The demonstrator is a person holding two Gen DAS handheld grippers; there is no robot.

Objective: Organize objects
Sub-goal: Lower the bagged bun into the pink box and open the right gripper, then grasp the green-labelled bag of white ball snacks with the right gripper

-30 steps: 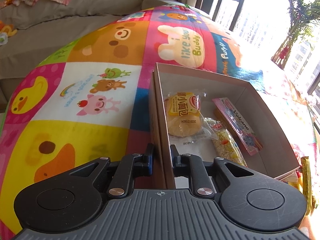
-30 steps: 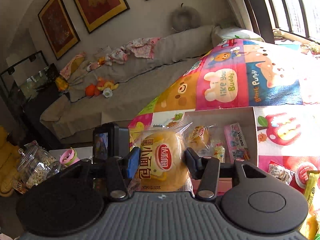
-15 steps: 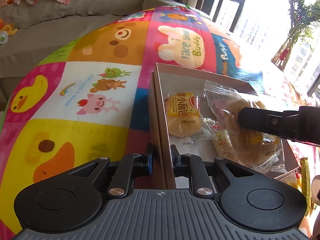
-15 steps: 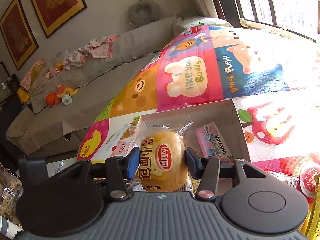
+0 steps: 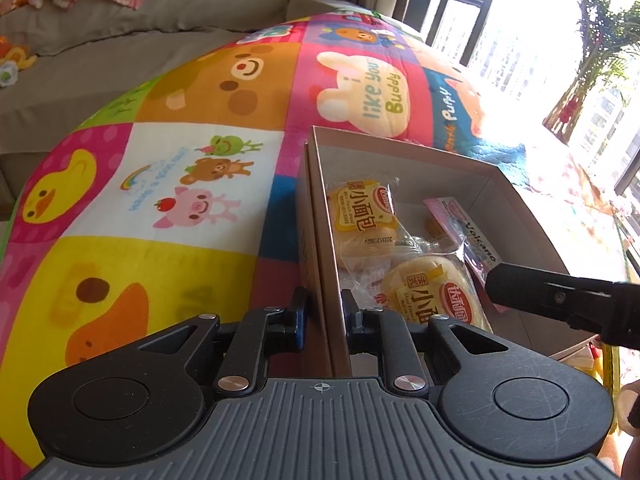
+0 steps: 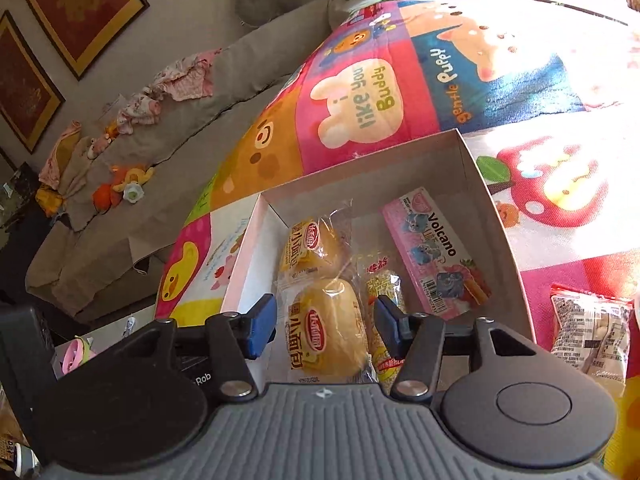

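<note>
Bread pack (image 6: 326, 330) lay low in frame inside the box (image 6: 496, 216) as your right gripper (image 6: 326, 322), lowered from above, was opening around it; your left gripper (image 5: 323, 316) stayed clenched on the box wall, one more snack filed

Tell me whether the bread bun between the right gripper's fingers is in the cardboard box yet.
In. The packaged bread bun lies on the cardboard box floor; the right gripper is opening.
</note>
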